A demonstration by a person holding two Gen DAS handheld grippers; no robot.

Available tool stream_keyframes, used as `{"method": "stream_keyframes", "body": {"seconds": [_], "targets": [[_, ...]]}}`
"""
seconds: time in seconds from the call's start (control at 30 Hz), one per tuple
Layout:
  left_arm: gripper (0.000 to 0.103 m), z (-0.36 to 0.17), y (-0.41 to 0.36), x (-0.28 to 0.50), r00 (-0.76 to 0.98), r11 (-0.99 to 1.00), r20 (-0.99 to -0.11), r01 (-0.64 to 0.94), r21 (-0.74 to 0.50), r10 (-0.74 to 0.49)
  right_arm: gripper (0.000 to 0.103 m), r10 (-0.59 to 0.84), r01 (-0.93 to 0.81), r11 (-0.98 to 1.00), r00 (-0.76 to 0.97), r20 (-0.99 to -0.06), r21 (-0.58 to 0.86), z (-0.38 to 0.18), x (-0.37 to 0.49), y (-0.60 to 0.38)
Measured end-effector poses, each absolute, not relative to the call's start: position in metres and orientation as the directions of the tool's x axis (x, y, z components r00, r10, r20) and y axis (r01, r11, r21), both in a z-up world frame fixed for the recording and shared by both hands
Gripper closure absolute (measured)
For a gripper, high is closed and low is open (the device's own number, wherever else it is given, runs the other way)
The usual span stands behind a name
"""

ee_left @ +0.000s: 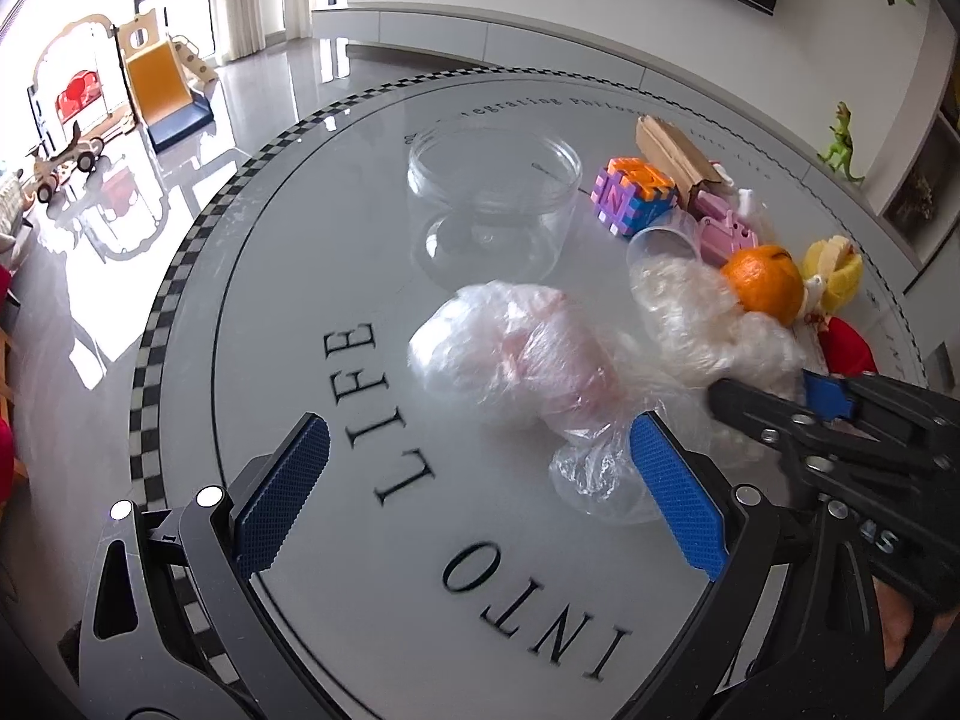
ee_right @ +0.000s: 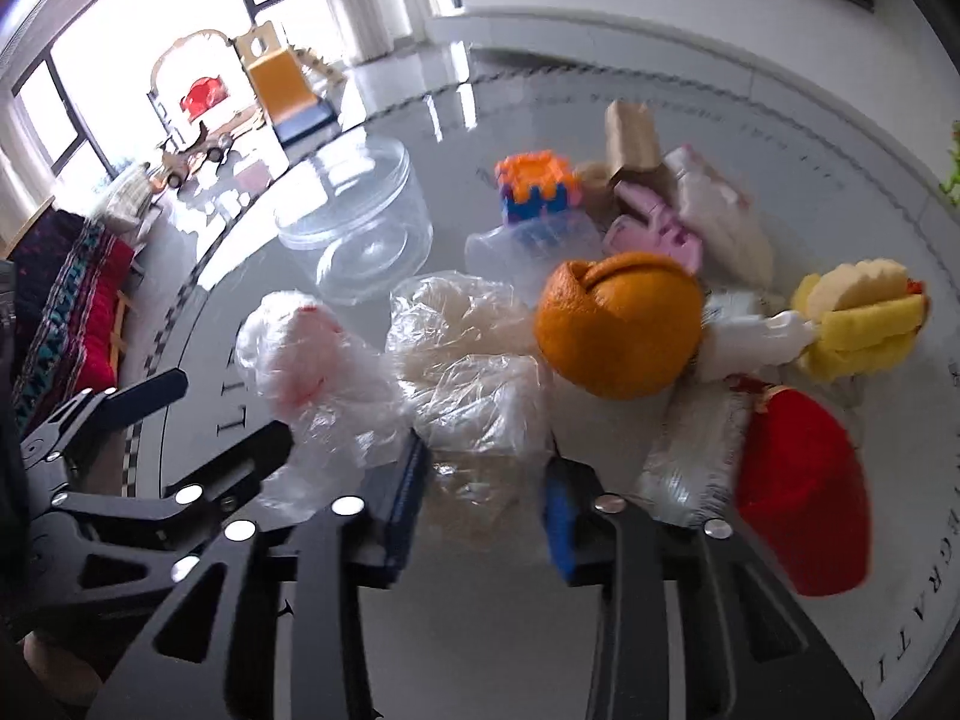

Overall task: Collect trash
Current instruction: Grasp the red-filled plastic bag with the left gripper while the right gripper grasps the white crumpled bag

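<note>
Crinkled plastic bag (ee_right: pixel 474 360) clenched in right gripper (ee_right: pixel 486 474), angled down; left gripper (ee_left: pixel 480 474) released, jaws wide.

On the table (ee_left: pixel 252 312), the jar (ee_left: pixel 495 192) stands behind two crumpled bags (ee_left: pixel 510 354); the orange (ee_left: pixel 762 282) lies right.

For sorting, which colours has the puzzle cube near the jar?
Purple, orange and blue puzzle cube, clearest in the left wrist view.

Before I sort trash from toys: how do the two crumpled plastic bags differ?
The pinkish bag lies nearer the clear jar, apart from the clutter; the whitish bag touches the orange peel. The pinkish bag is untouched; the whitish one sits between the right tongs. Both are translucent and crumpled.
</note>
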State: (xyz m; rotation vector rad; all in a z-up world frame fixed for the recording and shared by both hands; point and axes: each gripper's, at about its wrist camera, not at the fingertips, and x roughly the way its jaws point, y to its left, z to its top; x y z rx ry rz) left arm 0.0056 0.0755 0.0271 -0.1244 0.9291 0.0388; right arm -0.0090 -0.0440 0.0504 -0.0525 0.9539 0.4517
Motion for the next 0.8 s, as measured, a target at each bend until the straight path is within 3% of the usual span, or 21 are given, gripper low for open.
{"method": "stream_keyframes", "body": {"seconds": [0.2, 0.47, 0.63, 0.8], "targets": [[0.006, 0.030, 0.073, 0.023, 0.591, 0.987, -0.804, -0.078, -0.139, -0.067, 0.069, 0.367, -0.390, 0.910, 0.604, -0.708, 0.139, 0.081, -0.035, -0.066], [0.006, 0.020, 0.049, 0.052, 0.560, 0.988, -0.825, -0.074, -0.134, -0.070, 0.068, 0.347, -0.356, 0.925, 0.650, -0.676, 0.132, 0.098, -0.044, -0.083], [0.034, 0.011, 0.044, 0.042, 0.568, 0.990, -0.821, -0.077, -0.122, -0.057, 0.068, 0.348, -0.347, 0.927, 0.654, -0.672, 0.143, 0.099, -0.052, -0.088], [0.038, 0.016, 0.055, 0.014, 0.591, 0.982, -0.801, -0.078, -0.172, -0.093, 0.068, 0.359, -0.347, 0.924, 0.652, -0.668, 0.158, 0.102, -0.063, -0.090]]}}
